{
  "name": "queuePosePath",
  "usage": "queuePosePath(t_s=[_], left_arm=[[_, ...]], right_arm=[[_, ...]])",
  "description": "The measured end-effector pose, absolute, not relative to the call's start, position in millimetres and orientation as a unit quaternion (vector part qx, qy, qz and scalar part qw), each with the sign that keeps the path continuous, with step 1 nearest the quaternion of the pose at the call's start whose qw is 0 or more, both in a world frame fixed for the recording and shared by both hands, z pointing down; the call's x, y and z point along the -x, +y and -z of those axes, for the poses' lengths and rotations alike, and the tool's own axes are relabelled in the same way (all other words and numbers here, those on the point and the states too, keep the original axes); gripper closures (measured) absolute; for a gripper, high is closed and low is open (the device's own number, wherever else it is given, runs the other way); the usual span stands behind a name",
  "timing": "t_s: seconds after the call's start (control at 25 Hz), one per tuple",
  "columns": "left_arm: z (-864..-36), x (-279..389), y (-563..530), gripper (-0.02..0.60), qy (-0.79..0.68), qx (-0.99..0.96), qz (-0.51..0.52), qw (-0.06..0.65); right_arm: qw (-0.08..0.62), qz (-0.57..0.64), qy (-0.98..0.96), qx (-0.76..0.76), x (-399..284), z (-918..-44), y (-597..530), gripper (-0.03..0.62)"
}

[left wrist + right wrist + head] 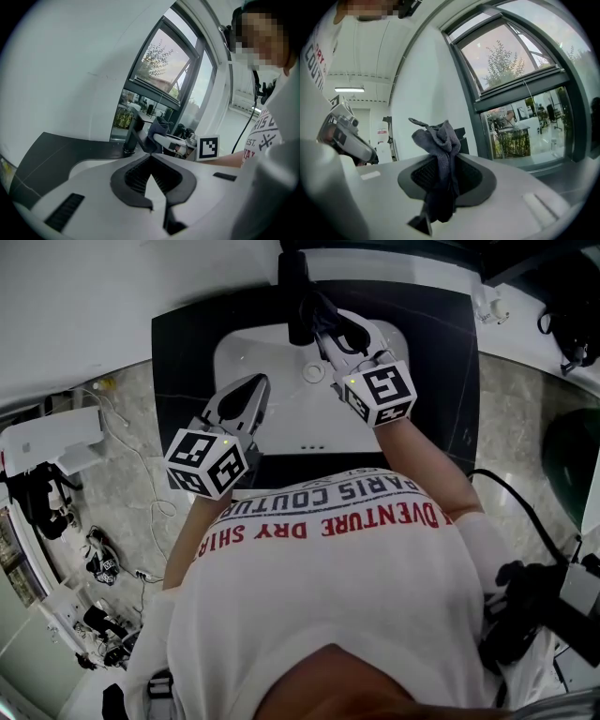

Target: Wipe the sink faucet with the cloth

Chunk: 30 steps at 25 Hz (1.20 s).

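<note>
- The tall black metal sink faucet (293, 287) stands at the back edge of the white oval sink basin (281, 432), which is set in a dark stone countertop (183, 357).
- The right gripper (325, 331) sits just beside the faucet, on its right. Its jaws are clamped on a crumpled grey-blue cloth (439, 137).
- The cloth's free end bunches up past the jaw tips, against the faucet's spout side.
- The left gripper (255, 388) hangs over the basin, in front of the faucet and to its left. Its jaws are pressed together with nothing between them.
</note>
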<state>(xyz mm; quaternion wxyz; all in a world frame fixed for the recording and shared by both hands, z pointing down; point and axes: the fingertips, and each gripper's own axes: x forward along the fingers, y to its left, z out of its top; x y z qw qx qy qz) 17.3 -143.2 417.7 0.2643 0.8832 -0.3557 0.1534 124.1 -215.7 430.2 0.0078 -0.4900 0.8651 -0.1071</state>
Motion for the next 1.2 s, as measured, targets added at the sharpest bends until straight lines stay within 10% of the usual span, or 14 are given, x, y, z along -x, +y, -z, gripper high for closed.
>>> queuePosePath(t_s=[1.2], left_arm=[[-423, -9, -149, 0.581, -0.370, -0.876, -0.129, 0.281]], right_arm=[[0.042, 0.142, 0.842, 0.518, -147, -390, -304, 0.517]])
